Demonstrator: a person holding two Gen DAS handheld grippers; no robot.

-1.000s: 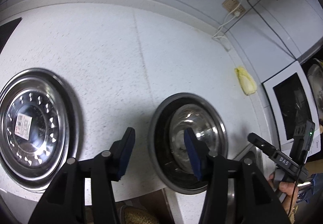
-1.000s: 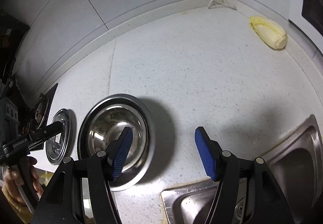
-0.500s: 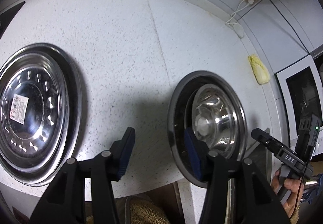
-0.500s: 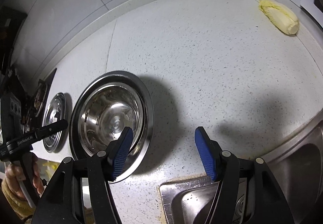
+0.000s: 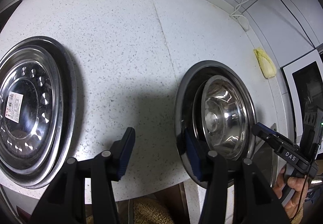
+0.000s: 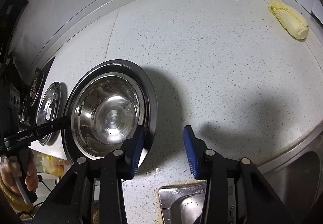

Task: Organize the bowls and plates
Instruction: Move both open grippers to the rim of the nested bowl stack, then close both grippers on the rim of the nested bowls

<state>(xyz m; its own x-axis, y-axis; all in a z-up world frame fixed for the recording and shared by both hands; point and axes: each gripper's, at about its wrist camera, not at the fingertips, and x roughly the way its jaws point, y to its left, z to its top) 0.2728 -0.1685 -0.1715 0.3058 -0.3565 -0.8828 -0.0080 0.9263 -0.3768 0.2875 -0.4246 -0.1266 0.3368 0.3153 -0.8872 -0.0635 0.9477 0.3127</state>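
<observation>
Stainless steel is the working material throughout: a shiny bowl (image 6: 110,118) sits inside a wider, darker-rimmed plate (image 6: 150,100) on the speckled white counter (image 6: 212,62), and I take this plate as my landmark. My left claw (image 5: 159,153) is spread wide, holding nothing, with one blue pad (image 5: 192,153) at the plate's near rim and the other out over bare counter on the side toward the second plate (image 5: 30,110); whether the pad touches the rim I cannot tell. My right claw (image 6: 164,151) is likewise wide and empty, one pad (image 6: 137,151) over the plate's opposite edge, the other over counter on the sink (image 6: 201,203) side. I judge the step in hand to be taking hold of the rim, not yet done. To do it well, I should set one pad inside the lip and one outside, close squarely across the thin edge, and lift level, because the loose bowl will likely slide on polished metal if the plate tilts. The second plate, well apart from the landmark on the side away from the sink, is flat, has pressed dimples around its well and carries a paper label. A pale yellow cabbage (image 6: 288,17) lies beyond the landmark, near the back wall.
</observation>
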